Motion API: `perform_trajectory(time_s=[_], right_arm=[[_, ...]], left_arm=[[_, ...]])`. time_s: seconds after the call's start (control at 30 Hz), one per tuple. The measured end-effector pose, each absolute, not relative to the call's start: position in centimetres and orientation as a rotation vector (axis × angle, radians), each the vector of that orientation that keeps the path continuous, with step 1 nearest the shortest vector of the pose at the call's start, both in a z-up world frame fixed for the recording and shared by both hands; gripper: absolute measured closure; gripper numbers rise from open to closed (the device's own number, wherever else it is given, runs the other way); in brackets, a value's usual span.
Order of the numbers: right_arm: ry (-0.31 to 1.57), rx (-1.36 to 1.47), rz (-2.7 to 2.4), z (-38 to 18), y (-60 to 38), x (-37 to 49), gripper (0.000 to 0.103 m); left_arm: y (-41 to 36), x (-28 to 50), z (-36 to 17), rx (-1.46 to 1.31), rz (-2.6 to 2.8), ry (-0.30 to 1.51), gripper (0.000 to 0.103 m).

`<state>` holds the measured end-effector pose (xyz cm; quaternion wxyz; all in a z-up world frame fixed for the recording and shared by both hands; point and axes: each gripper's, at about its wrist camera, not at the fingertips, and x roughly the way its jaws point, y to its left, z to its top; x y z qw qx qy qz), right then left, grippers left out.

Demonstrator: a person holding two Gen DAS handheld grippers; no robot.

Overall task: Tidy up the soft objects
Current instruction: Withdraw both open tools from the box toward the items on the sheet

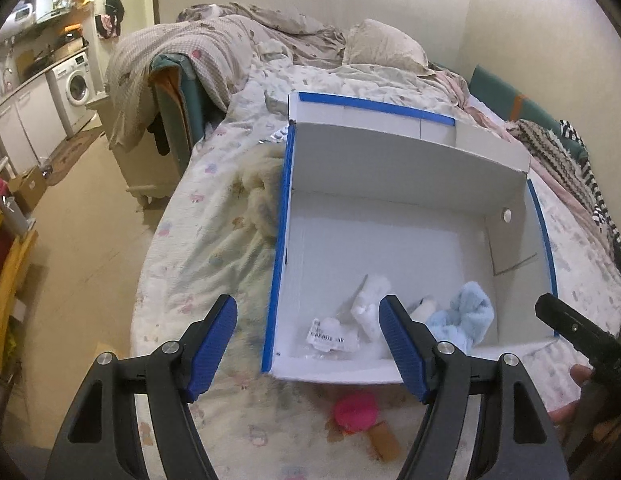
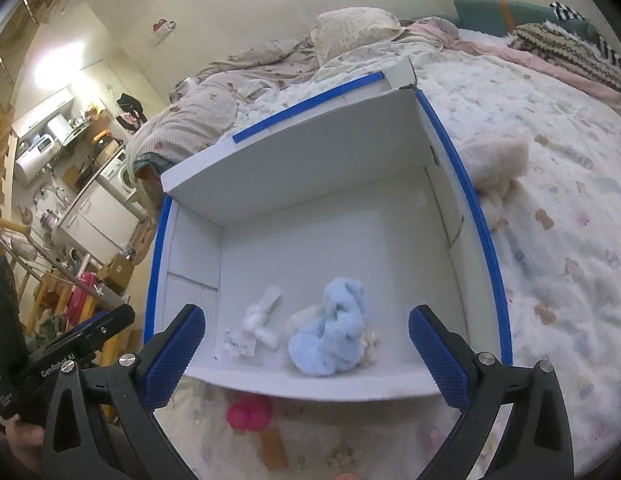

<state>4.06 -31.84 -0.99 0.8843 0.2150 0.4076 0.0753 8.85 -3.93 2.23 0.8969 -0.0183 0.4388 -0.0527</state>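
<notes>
Lying just ahead of both wide-spread, empty tongs, left [image 1: 308, 344] and right [image 2: 306, 354]: blue plush [image 2: 336, 334] and white plush [image 2: 260, 318], held in the box [image 2: 310, 384]; pink toy [image 2: 248, 412] beneath, on the bed [image 2: 550, 240].

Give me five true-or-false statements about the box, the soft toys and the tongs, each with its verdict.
1. The light blue plush lies inside the box. True.
2. The pink toy lies inside the box. False: it lies on the bed, outside the near wall.
3. The left tongs grip a toy. False: open, holding nothing.
4. The right tongs are open. True.
5. The cream plush lies outside the box. True.
</notes>
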Motion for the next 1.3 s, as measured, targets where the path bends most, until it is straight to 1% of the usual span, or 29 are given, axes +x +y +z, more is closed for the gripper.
perform_trajectory(time_s=[0.6, 0.93, 1.1, 1.3], right_arm=[[0.899, 0.428, 0.137, -2.1, -32.4, 0.8, 0.000], [1.001, 0.429, 0.166, -3.8, -30.9, 0.5, 0.000], [1.103, 0.420, 0.169, -5.5, -30.1, 0.7, 0.000], [1.168, 0.467, 0.098, -7.1, -30.8, 1.2, 0.000]], left_arm=[[-0.1, 5.5, -0.3, -0.062, -0.048, 0.976, 0.032], [1.8, 5.2, -1.3, -0.078, 0.007, 1.014, 0.032], [1.9, 5.3, -2.5, -0.083, 0.026, 1.067, 0.032], [2.0, 5.8, -3.9, -0.083, 0.056, 1.129, 0.032]])
